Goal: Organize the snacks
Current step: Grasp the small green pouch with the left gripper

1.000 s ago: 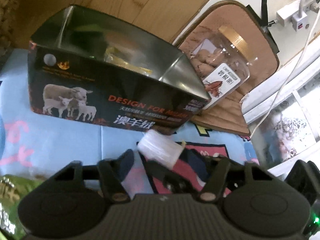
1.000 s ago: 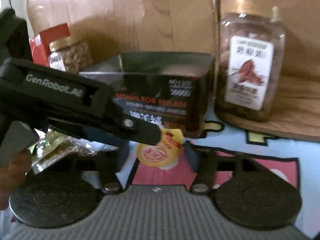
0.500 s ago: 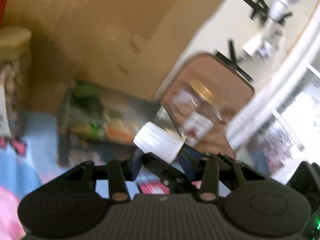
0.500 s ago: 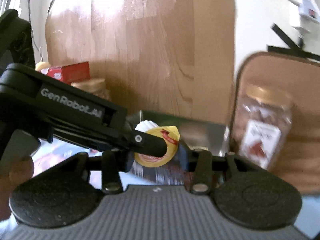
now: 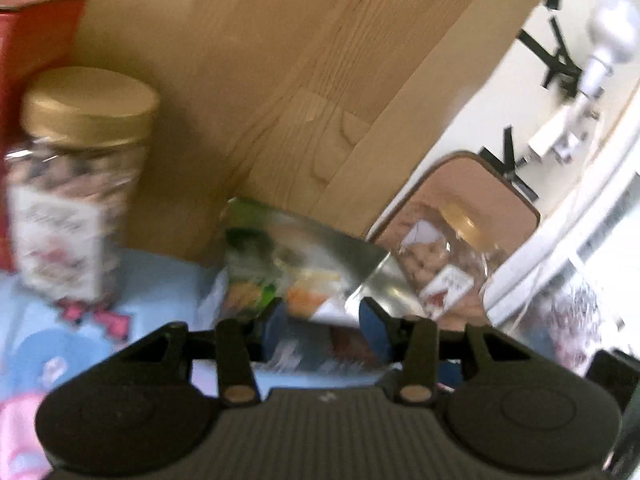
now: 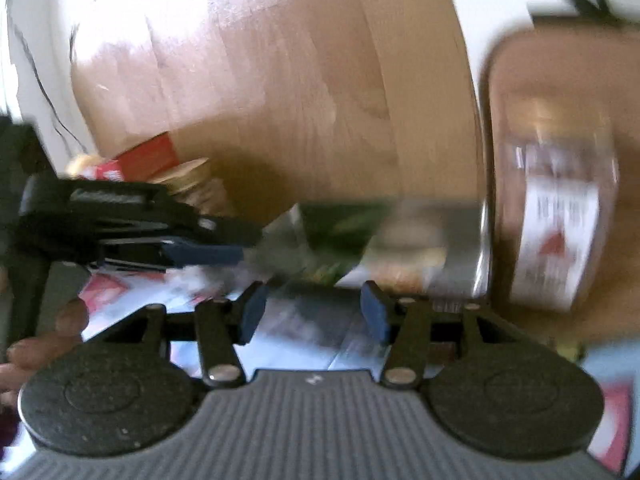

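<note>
Both tools had lost the jelly cup: the left tool (image 5: 325,330) gaped empty, the right tool (image 6: 314,317) was spreading empty, presumably dropped into the metal tin (image 5: 352,252).

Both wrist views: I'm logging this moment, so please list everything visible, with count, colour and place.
Gold-lidded clear plastic jar: two, nut-filled; one left, the other right on the brown tray.
Shiny metal box: one, silver inside, centre, colourful packets in it.
Red carton: one, behind the left jar.
Brown rounded tray: one, right, against the wall.
Blue patterned cloth: one, underneath.
Wooden panel: one, behind.
Left gripper: black, blue pads, empty.
Right gripper: same, opening, empty.
</note>
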Tool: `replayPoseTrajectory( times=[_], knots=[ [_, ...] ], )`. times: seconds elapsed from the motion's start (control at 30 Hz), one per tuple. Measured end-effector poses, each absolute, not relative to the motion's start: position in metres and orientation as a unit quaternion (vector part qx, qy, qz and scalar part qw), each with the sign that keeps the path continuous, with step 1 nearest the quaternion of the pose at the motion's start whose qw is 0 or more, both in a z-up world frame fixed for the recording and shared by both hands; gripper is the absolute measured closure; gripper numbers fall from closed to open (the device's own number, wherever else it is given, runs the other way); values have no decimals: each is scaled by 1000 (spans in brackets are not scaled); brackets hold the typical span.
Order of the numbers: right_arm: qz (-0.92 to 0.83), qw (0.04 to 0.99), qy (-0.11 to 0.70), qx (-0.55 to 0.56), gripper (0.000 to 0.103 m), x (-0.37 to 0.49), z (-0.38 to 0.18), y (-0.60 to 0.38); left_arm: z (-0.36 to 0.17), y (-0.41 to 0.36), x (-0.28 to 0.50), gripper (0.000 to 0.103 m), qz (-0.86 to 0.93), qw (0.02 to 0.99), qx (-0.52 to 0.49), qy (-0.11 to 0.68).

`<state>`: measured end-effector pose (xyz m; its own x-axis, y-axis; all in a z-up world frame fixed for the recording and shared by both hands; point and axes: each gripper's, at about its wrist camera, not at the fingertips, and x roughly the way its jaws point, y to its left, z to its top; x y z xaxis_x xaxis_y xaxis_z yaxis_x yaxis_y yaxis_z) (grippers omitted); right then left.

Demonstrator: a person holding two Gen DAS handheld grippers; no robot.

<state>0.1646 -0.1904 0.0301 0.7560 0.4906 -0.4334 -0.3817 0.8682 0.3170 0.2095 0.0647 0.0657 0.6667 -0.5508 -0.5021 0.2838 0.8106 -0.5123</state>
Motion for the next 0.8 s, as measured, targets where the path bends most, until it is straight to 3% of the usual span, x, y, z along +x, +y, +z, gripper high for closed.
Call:
replayPoseTrajectory(
  times=[0.1, 0.37, 0.47, 0.5, 0.6, 0.8],
  knots=[
    [269, 903, 301, 147, 55, 145, 19, -190, 54, 90, 177, 59, -207, 897, -190, 341],
    [283, 864, 388, 148, 57, 150, -7, -134, 11, 138, 127, 59, -143, 885, -215, 386],
    [297, 853, 403, 146, 95, 148, -10, -113, -4, 146, 120, 59, -144, 876, -229, 398],
    [303, 849, 409, 143, 97, 147, -11, -108, -5, 145, 116, 59, -146, 878, -223, 397],
    [310, 853, 406, 104, 97, 127, -10, -90, -1, 148, 109, 55, -144, 881, -213, 396],
    [311, 852, 405, 116, 99, 126, -9, -85, 4, 177, 102, 48, -156, 864, -289, 382]
  ],
)
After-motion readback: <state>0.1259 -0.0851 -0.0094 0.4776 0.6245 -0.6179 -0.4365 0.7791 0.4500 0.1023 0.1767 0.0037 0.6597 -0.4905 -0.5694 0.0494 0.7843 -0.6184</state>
